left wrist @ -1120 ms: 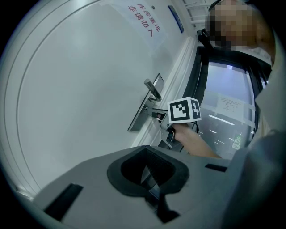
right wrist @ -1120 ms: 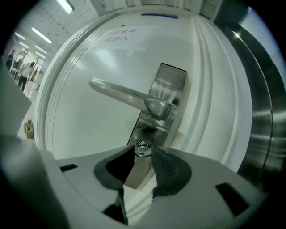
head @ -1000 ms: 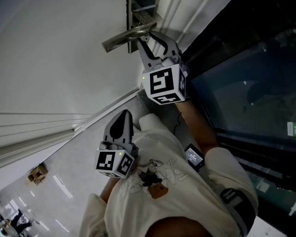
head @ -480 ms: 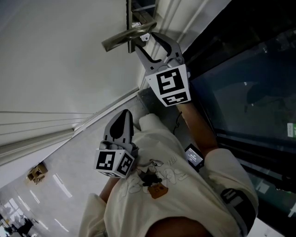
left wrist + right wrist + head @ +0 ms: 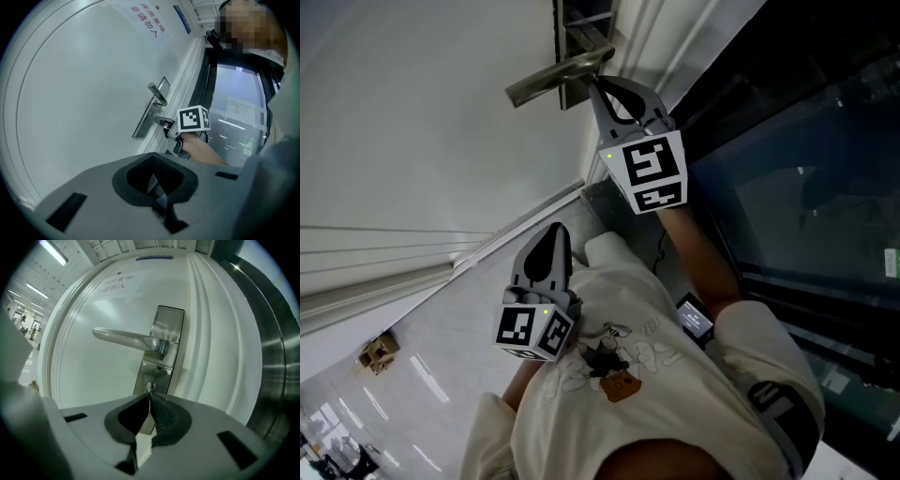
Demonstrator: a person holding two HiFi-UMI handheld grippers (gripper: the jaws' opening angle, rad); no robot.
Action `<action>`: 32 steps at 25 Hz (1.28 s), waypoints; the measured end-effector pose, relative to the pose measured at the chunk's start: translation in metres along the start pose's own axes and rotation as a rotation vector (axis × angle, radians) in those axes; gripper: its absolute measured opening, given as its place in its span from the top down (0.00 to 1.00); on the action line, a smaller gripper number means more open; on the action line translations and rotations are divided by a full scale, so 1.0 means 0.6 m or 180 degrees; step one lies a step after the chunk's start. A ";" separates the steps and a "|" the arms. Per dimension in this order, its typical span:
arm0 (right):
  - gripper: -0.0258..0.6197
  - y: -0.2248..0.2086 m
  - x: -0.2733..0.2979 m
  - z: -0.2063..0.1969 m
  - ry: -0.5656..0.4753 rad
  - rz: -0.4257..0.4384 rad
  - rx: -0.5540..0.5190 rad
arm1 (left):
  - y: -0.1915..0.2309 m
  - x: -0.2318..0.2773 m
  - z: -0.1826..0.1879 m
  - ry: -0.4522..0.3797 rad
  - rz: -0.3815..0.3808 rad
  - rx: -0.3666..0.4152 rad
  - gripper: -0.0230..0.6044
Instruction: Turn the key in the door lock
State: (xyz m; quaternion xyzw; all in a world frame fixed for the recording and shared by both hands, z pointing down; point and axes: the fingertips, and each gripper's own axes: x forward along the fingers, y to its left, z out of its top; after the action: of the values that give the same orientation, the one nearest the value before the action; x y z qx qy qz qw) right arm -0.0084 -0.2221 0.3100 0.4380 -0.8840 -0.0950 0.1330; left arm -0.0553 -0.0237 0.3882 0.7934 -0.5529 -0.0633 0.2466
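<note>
A silver lever handle [image 5: 126,338] sits on a steel lock plate [image 5: 166,324] on the white door. Below the handle, the small key [image 5: 150,386] stands in the keyhole. My right gripper [image 5: 150,395] has just been closing, and its tips now meet on the key's head. From the head view the right gripper [image 5: 593,82] points at the plate just under the handle [image 5: 553,77]. My left gripper [image 5: 555,232] hangs lower, away from the door, shut and holding nothing. The left gripper view shows the right gripper [image 5: 159,121] at the lock.
The white door [image 5: 412,112] fills the left side. A dark glass panel [image 5: 797,159] in a metal frame runs along the right. A pale floor [image 5: 422,347] lies below, with a small brown object [image 5: 375,352] on it. The person's white shirt [image 5: 656,394] fills the bottom.
The right gripper's jaws stood wide apart around the keyhole half a second ago and are now closed at the key. Its marker cube has rolled. The left gripper has not moved.
</note>
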 end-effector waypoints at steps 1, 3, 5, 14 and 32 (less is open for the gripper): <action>0.94 -0.001 0.000 0.000 0.0009 -0.0007 -0.0002 | -0.001 0.000 0.000 0.0006 0.0000 -0.0002 0.95; 0.94 -0.001 0.000 0.001 0.0024 -0.0021 0.0014 | -0.001 0.000 0.001 0.0012 0.0005 -0.0011 0.95; 0.94 -0.002 0.000 0.001 0.0036 -0.0040 0.0066 | 0.001 -0.001 0.001 0.0005 0.0008 -0.0012 0.95; 0.90 -0.004 0.000 -0.007 0.0098 -0.0044 0.0068 | 0.006 0.000 -0.002 0.0001 0.0022 -0.0034 0.95; 0.95 0.047 -0.090 -0.063 0.0048 0.0015 0.0489 | -0.006 0.016 -0.009 0.0071 -0.0059 -0.0053 0.95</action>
State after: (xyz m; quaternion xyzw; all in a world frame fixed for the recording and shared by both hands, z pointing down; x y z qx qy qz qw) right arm 0.0137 -0.1640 0.3455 0.4455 -0.8887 -0.0233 0.1059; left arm -0.0464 -0.0300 0.3925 0.7970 -0.5423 -0.0613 0.2587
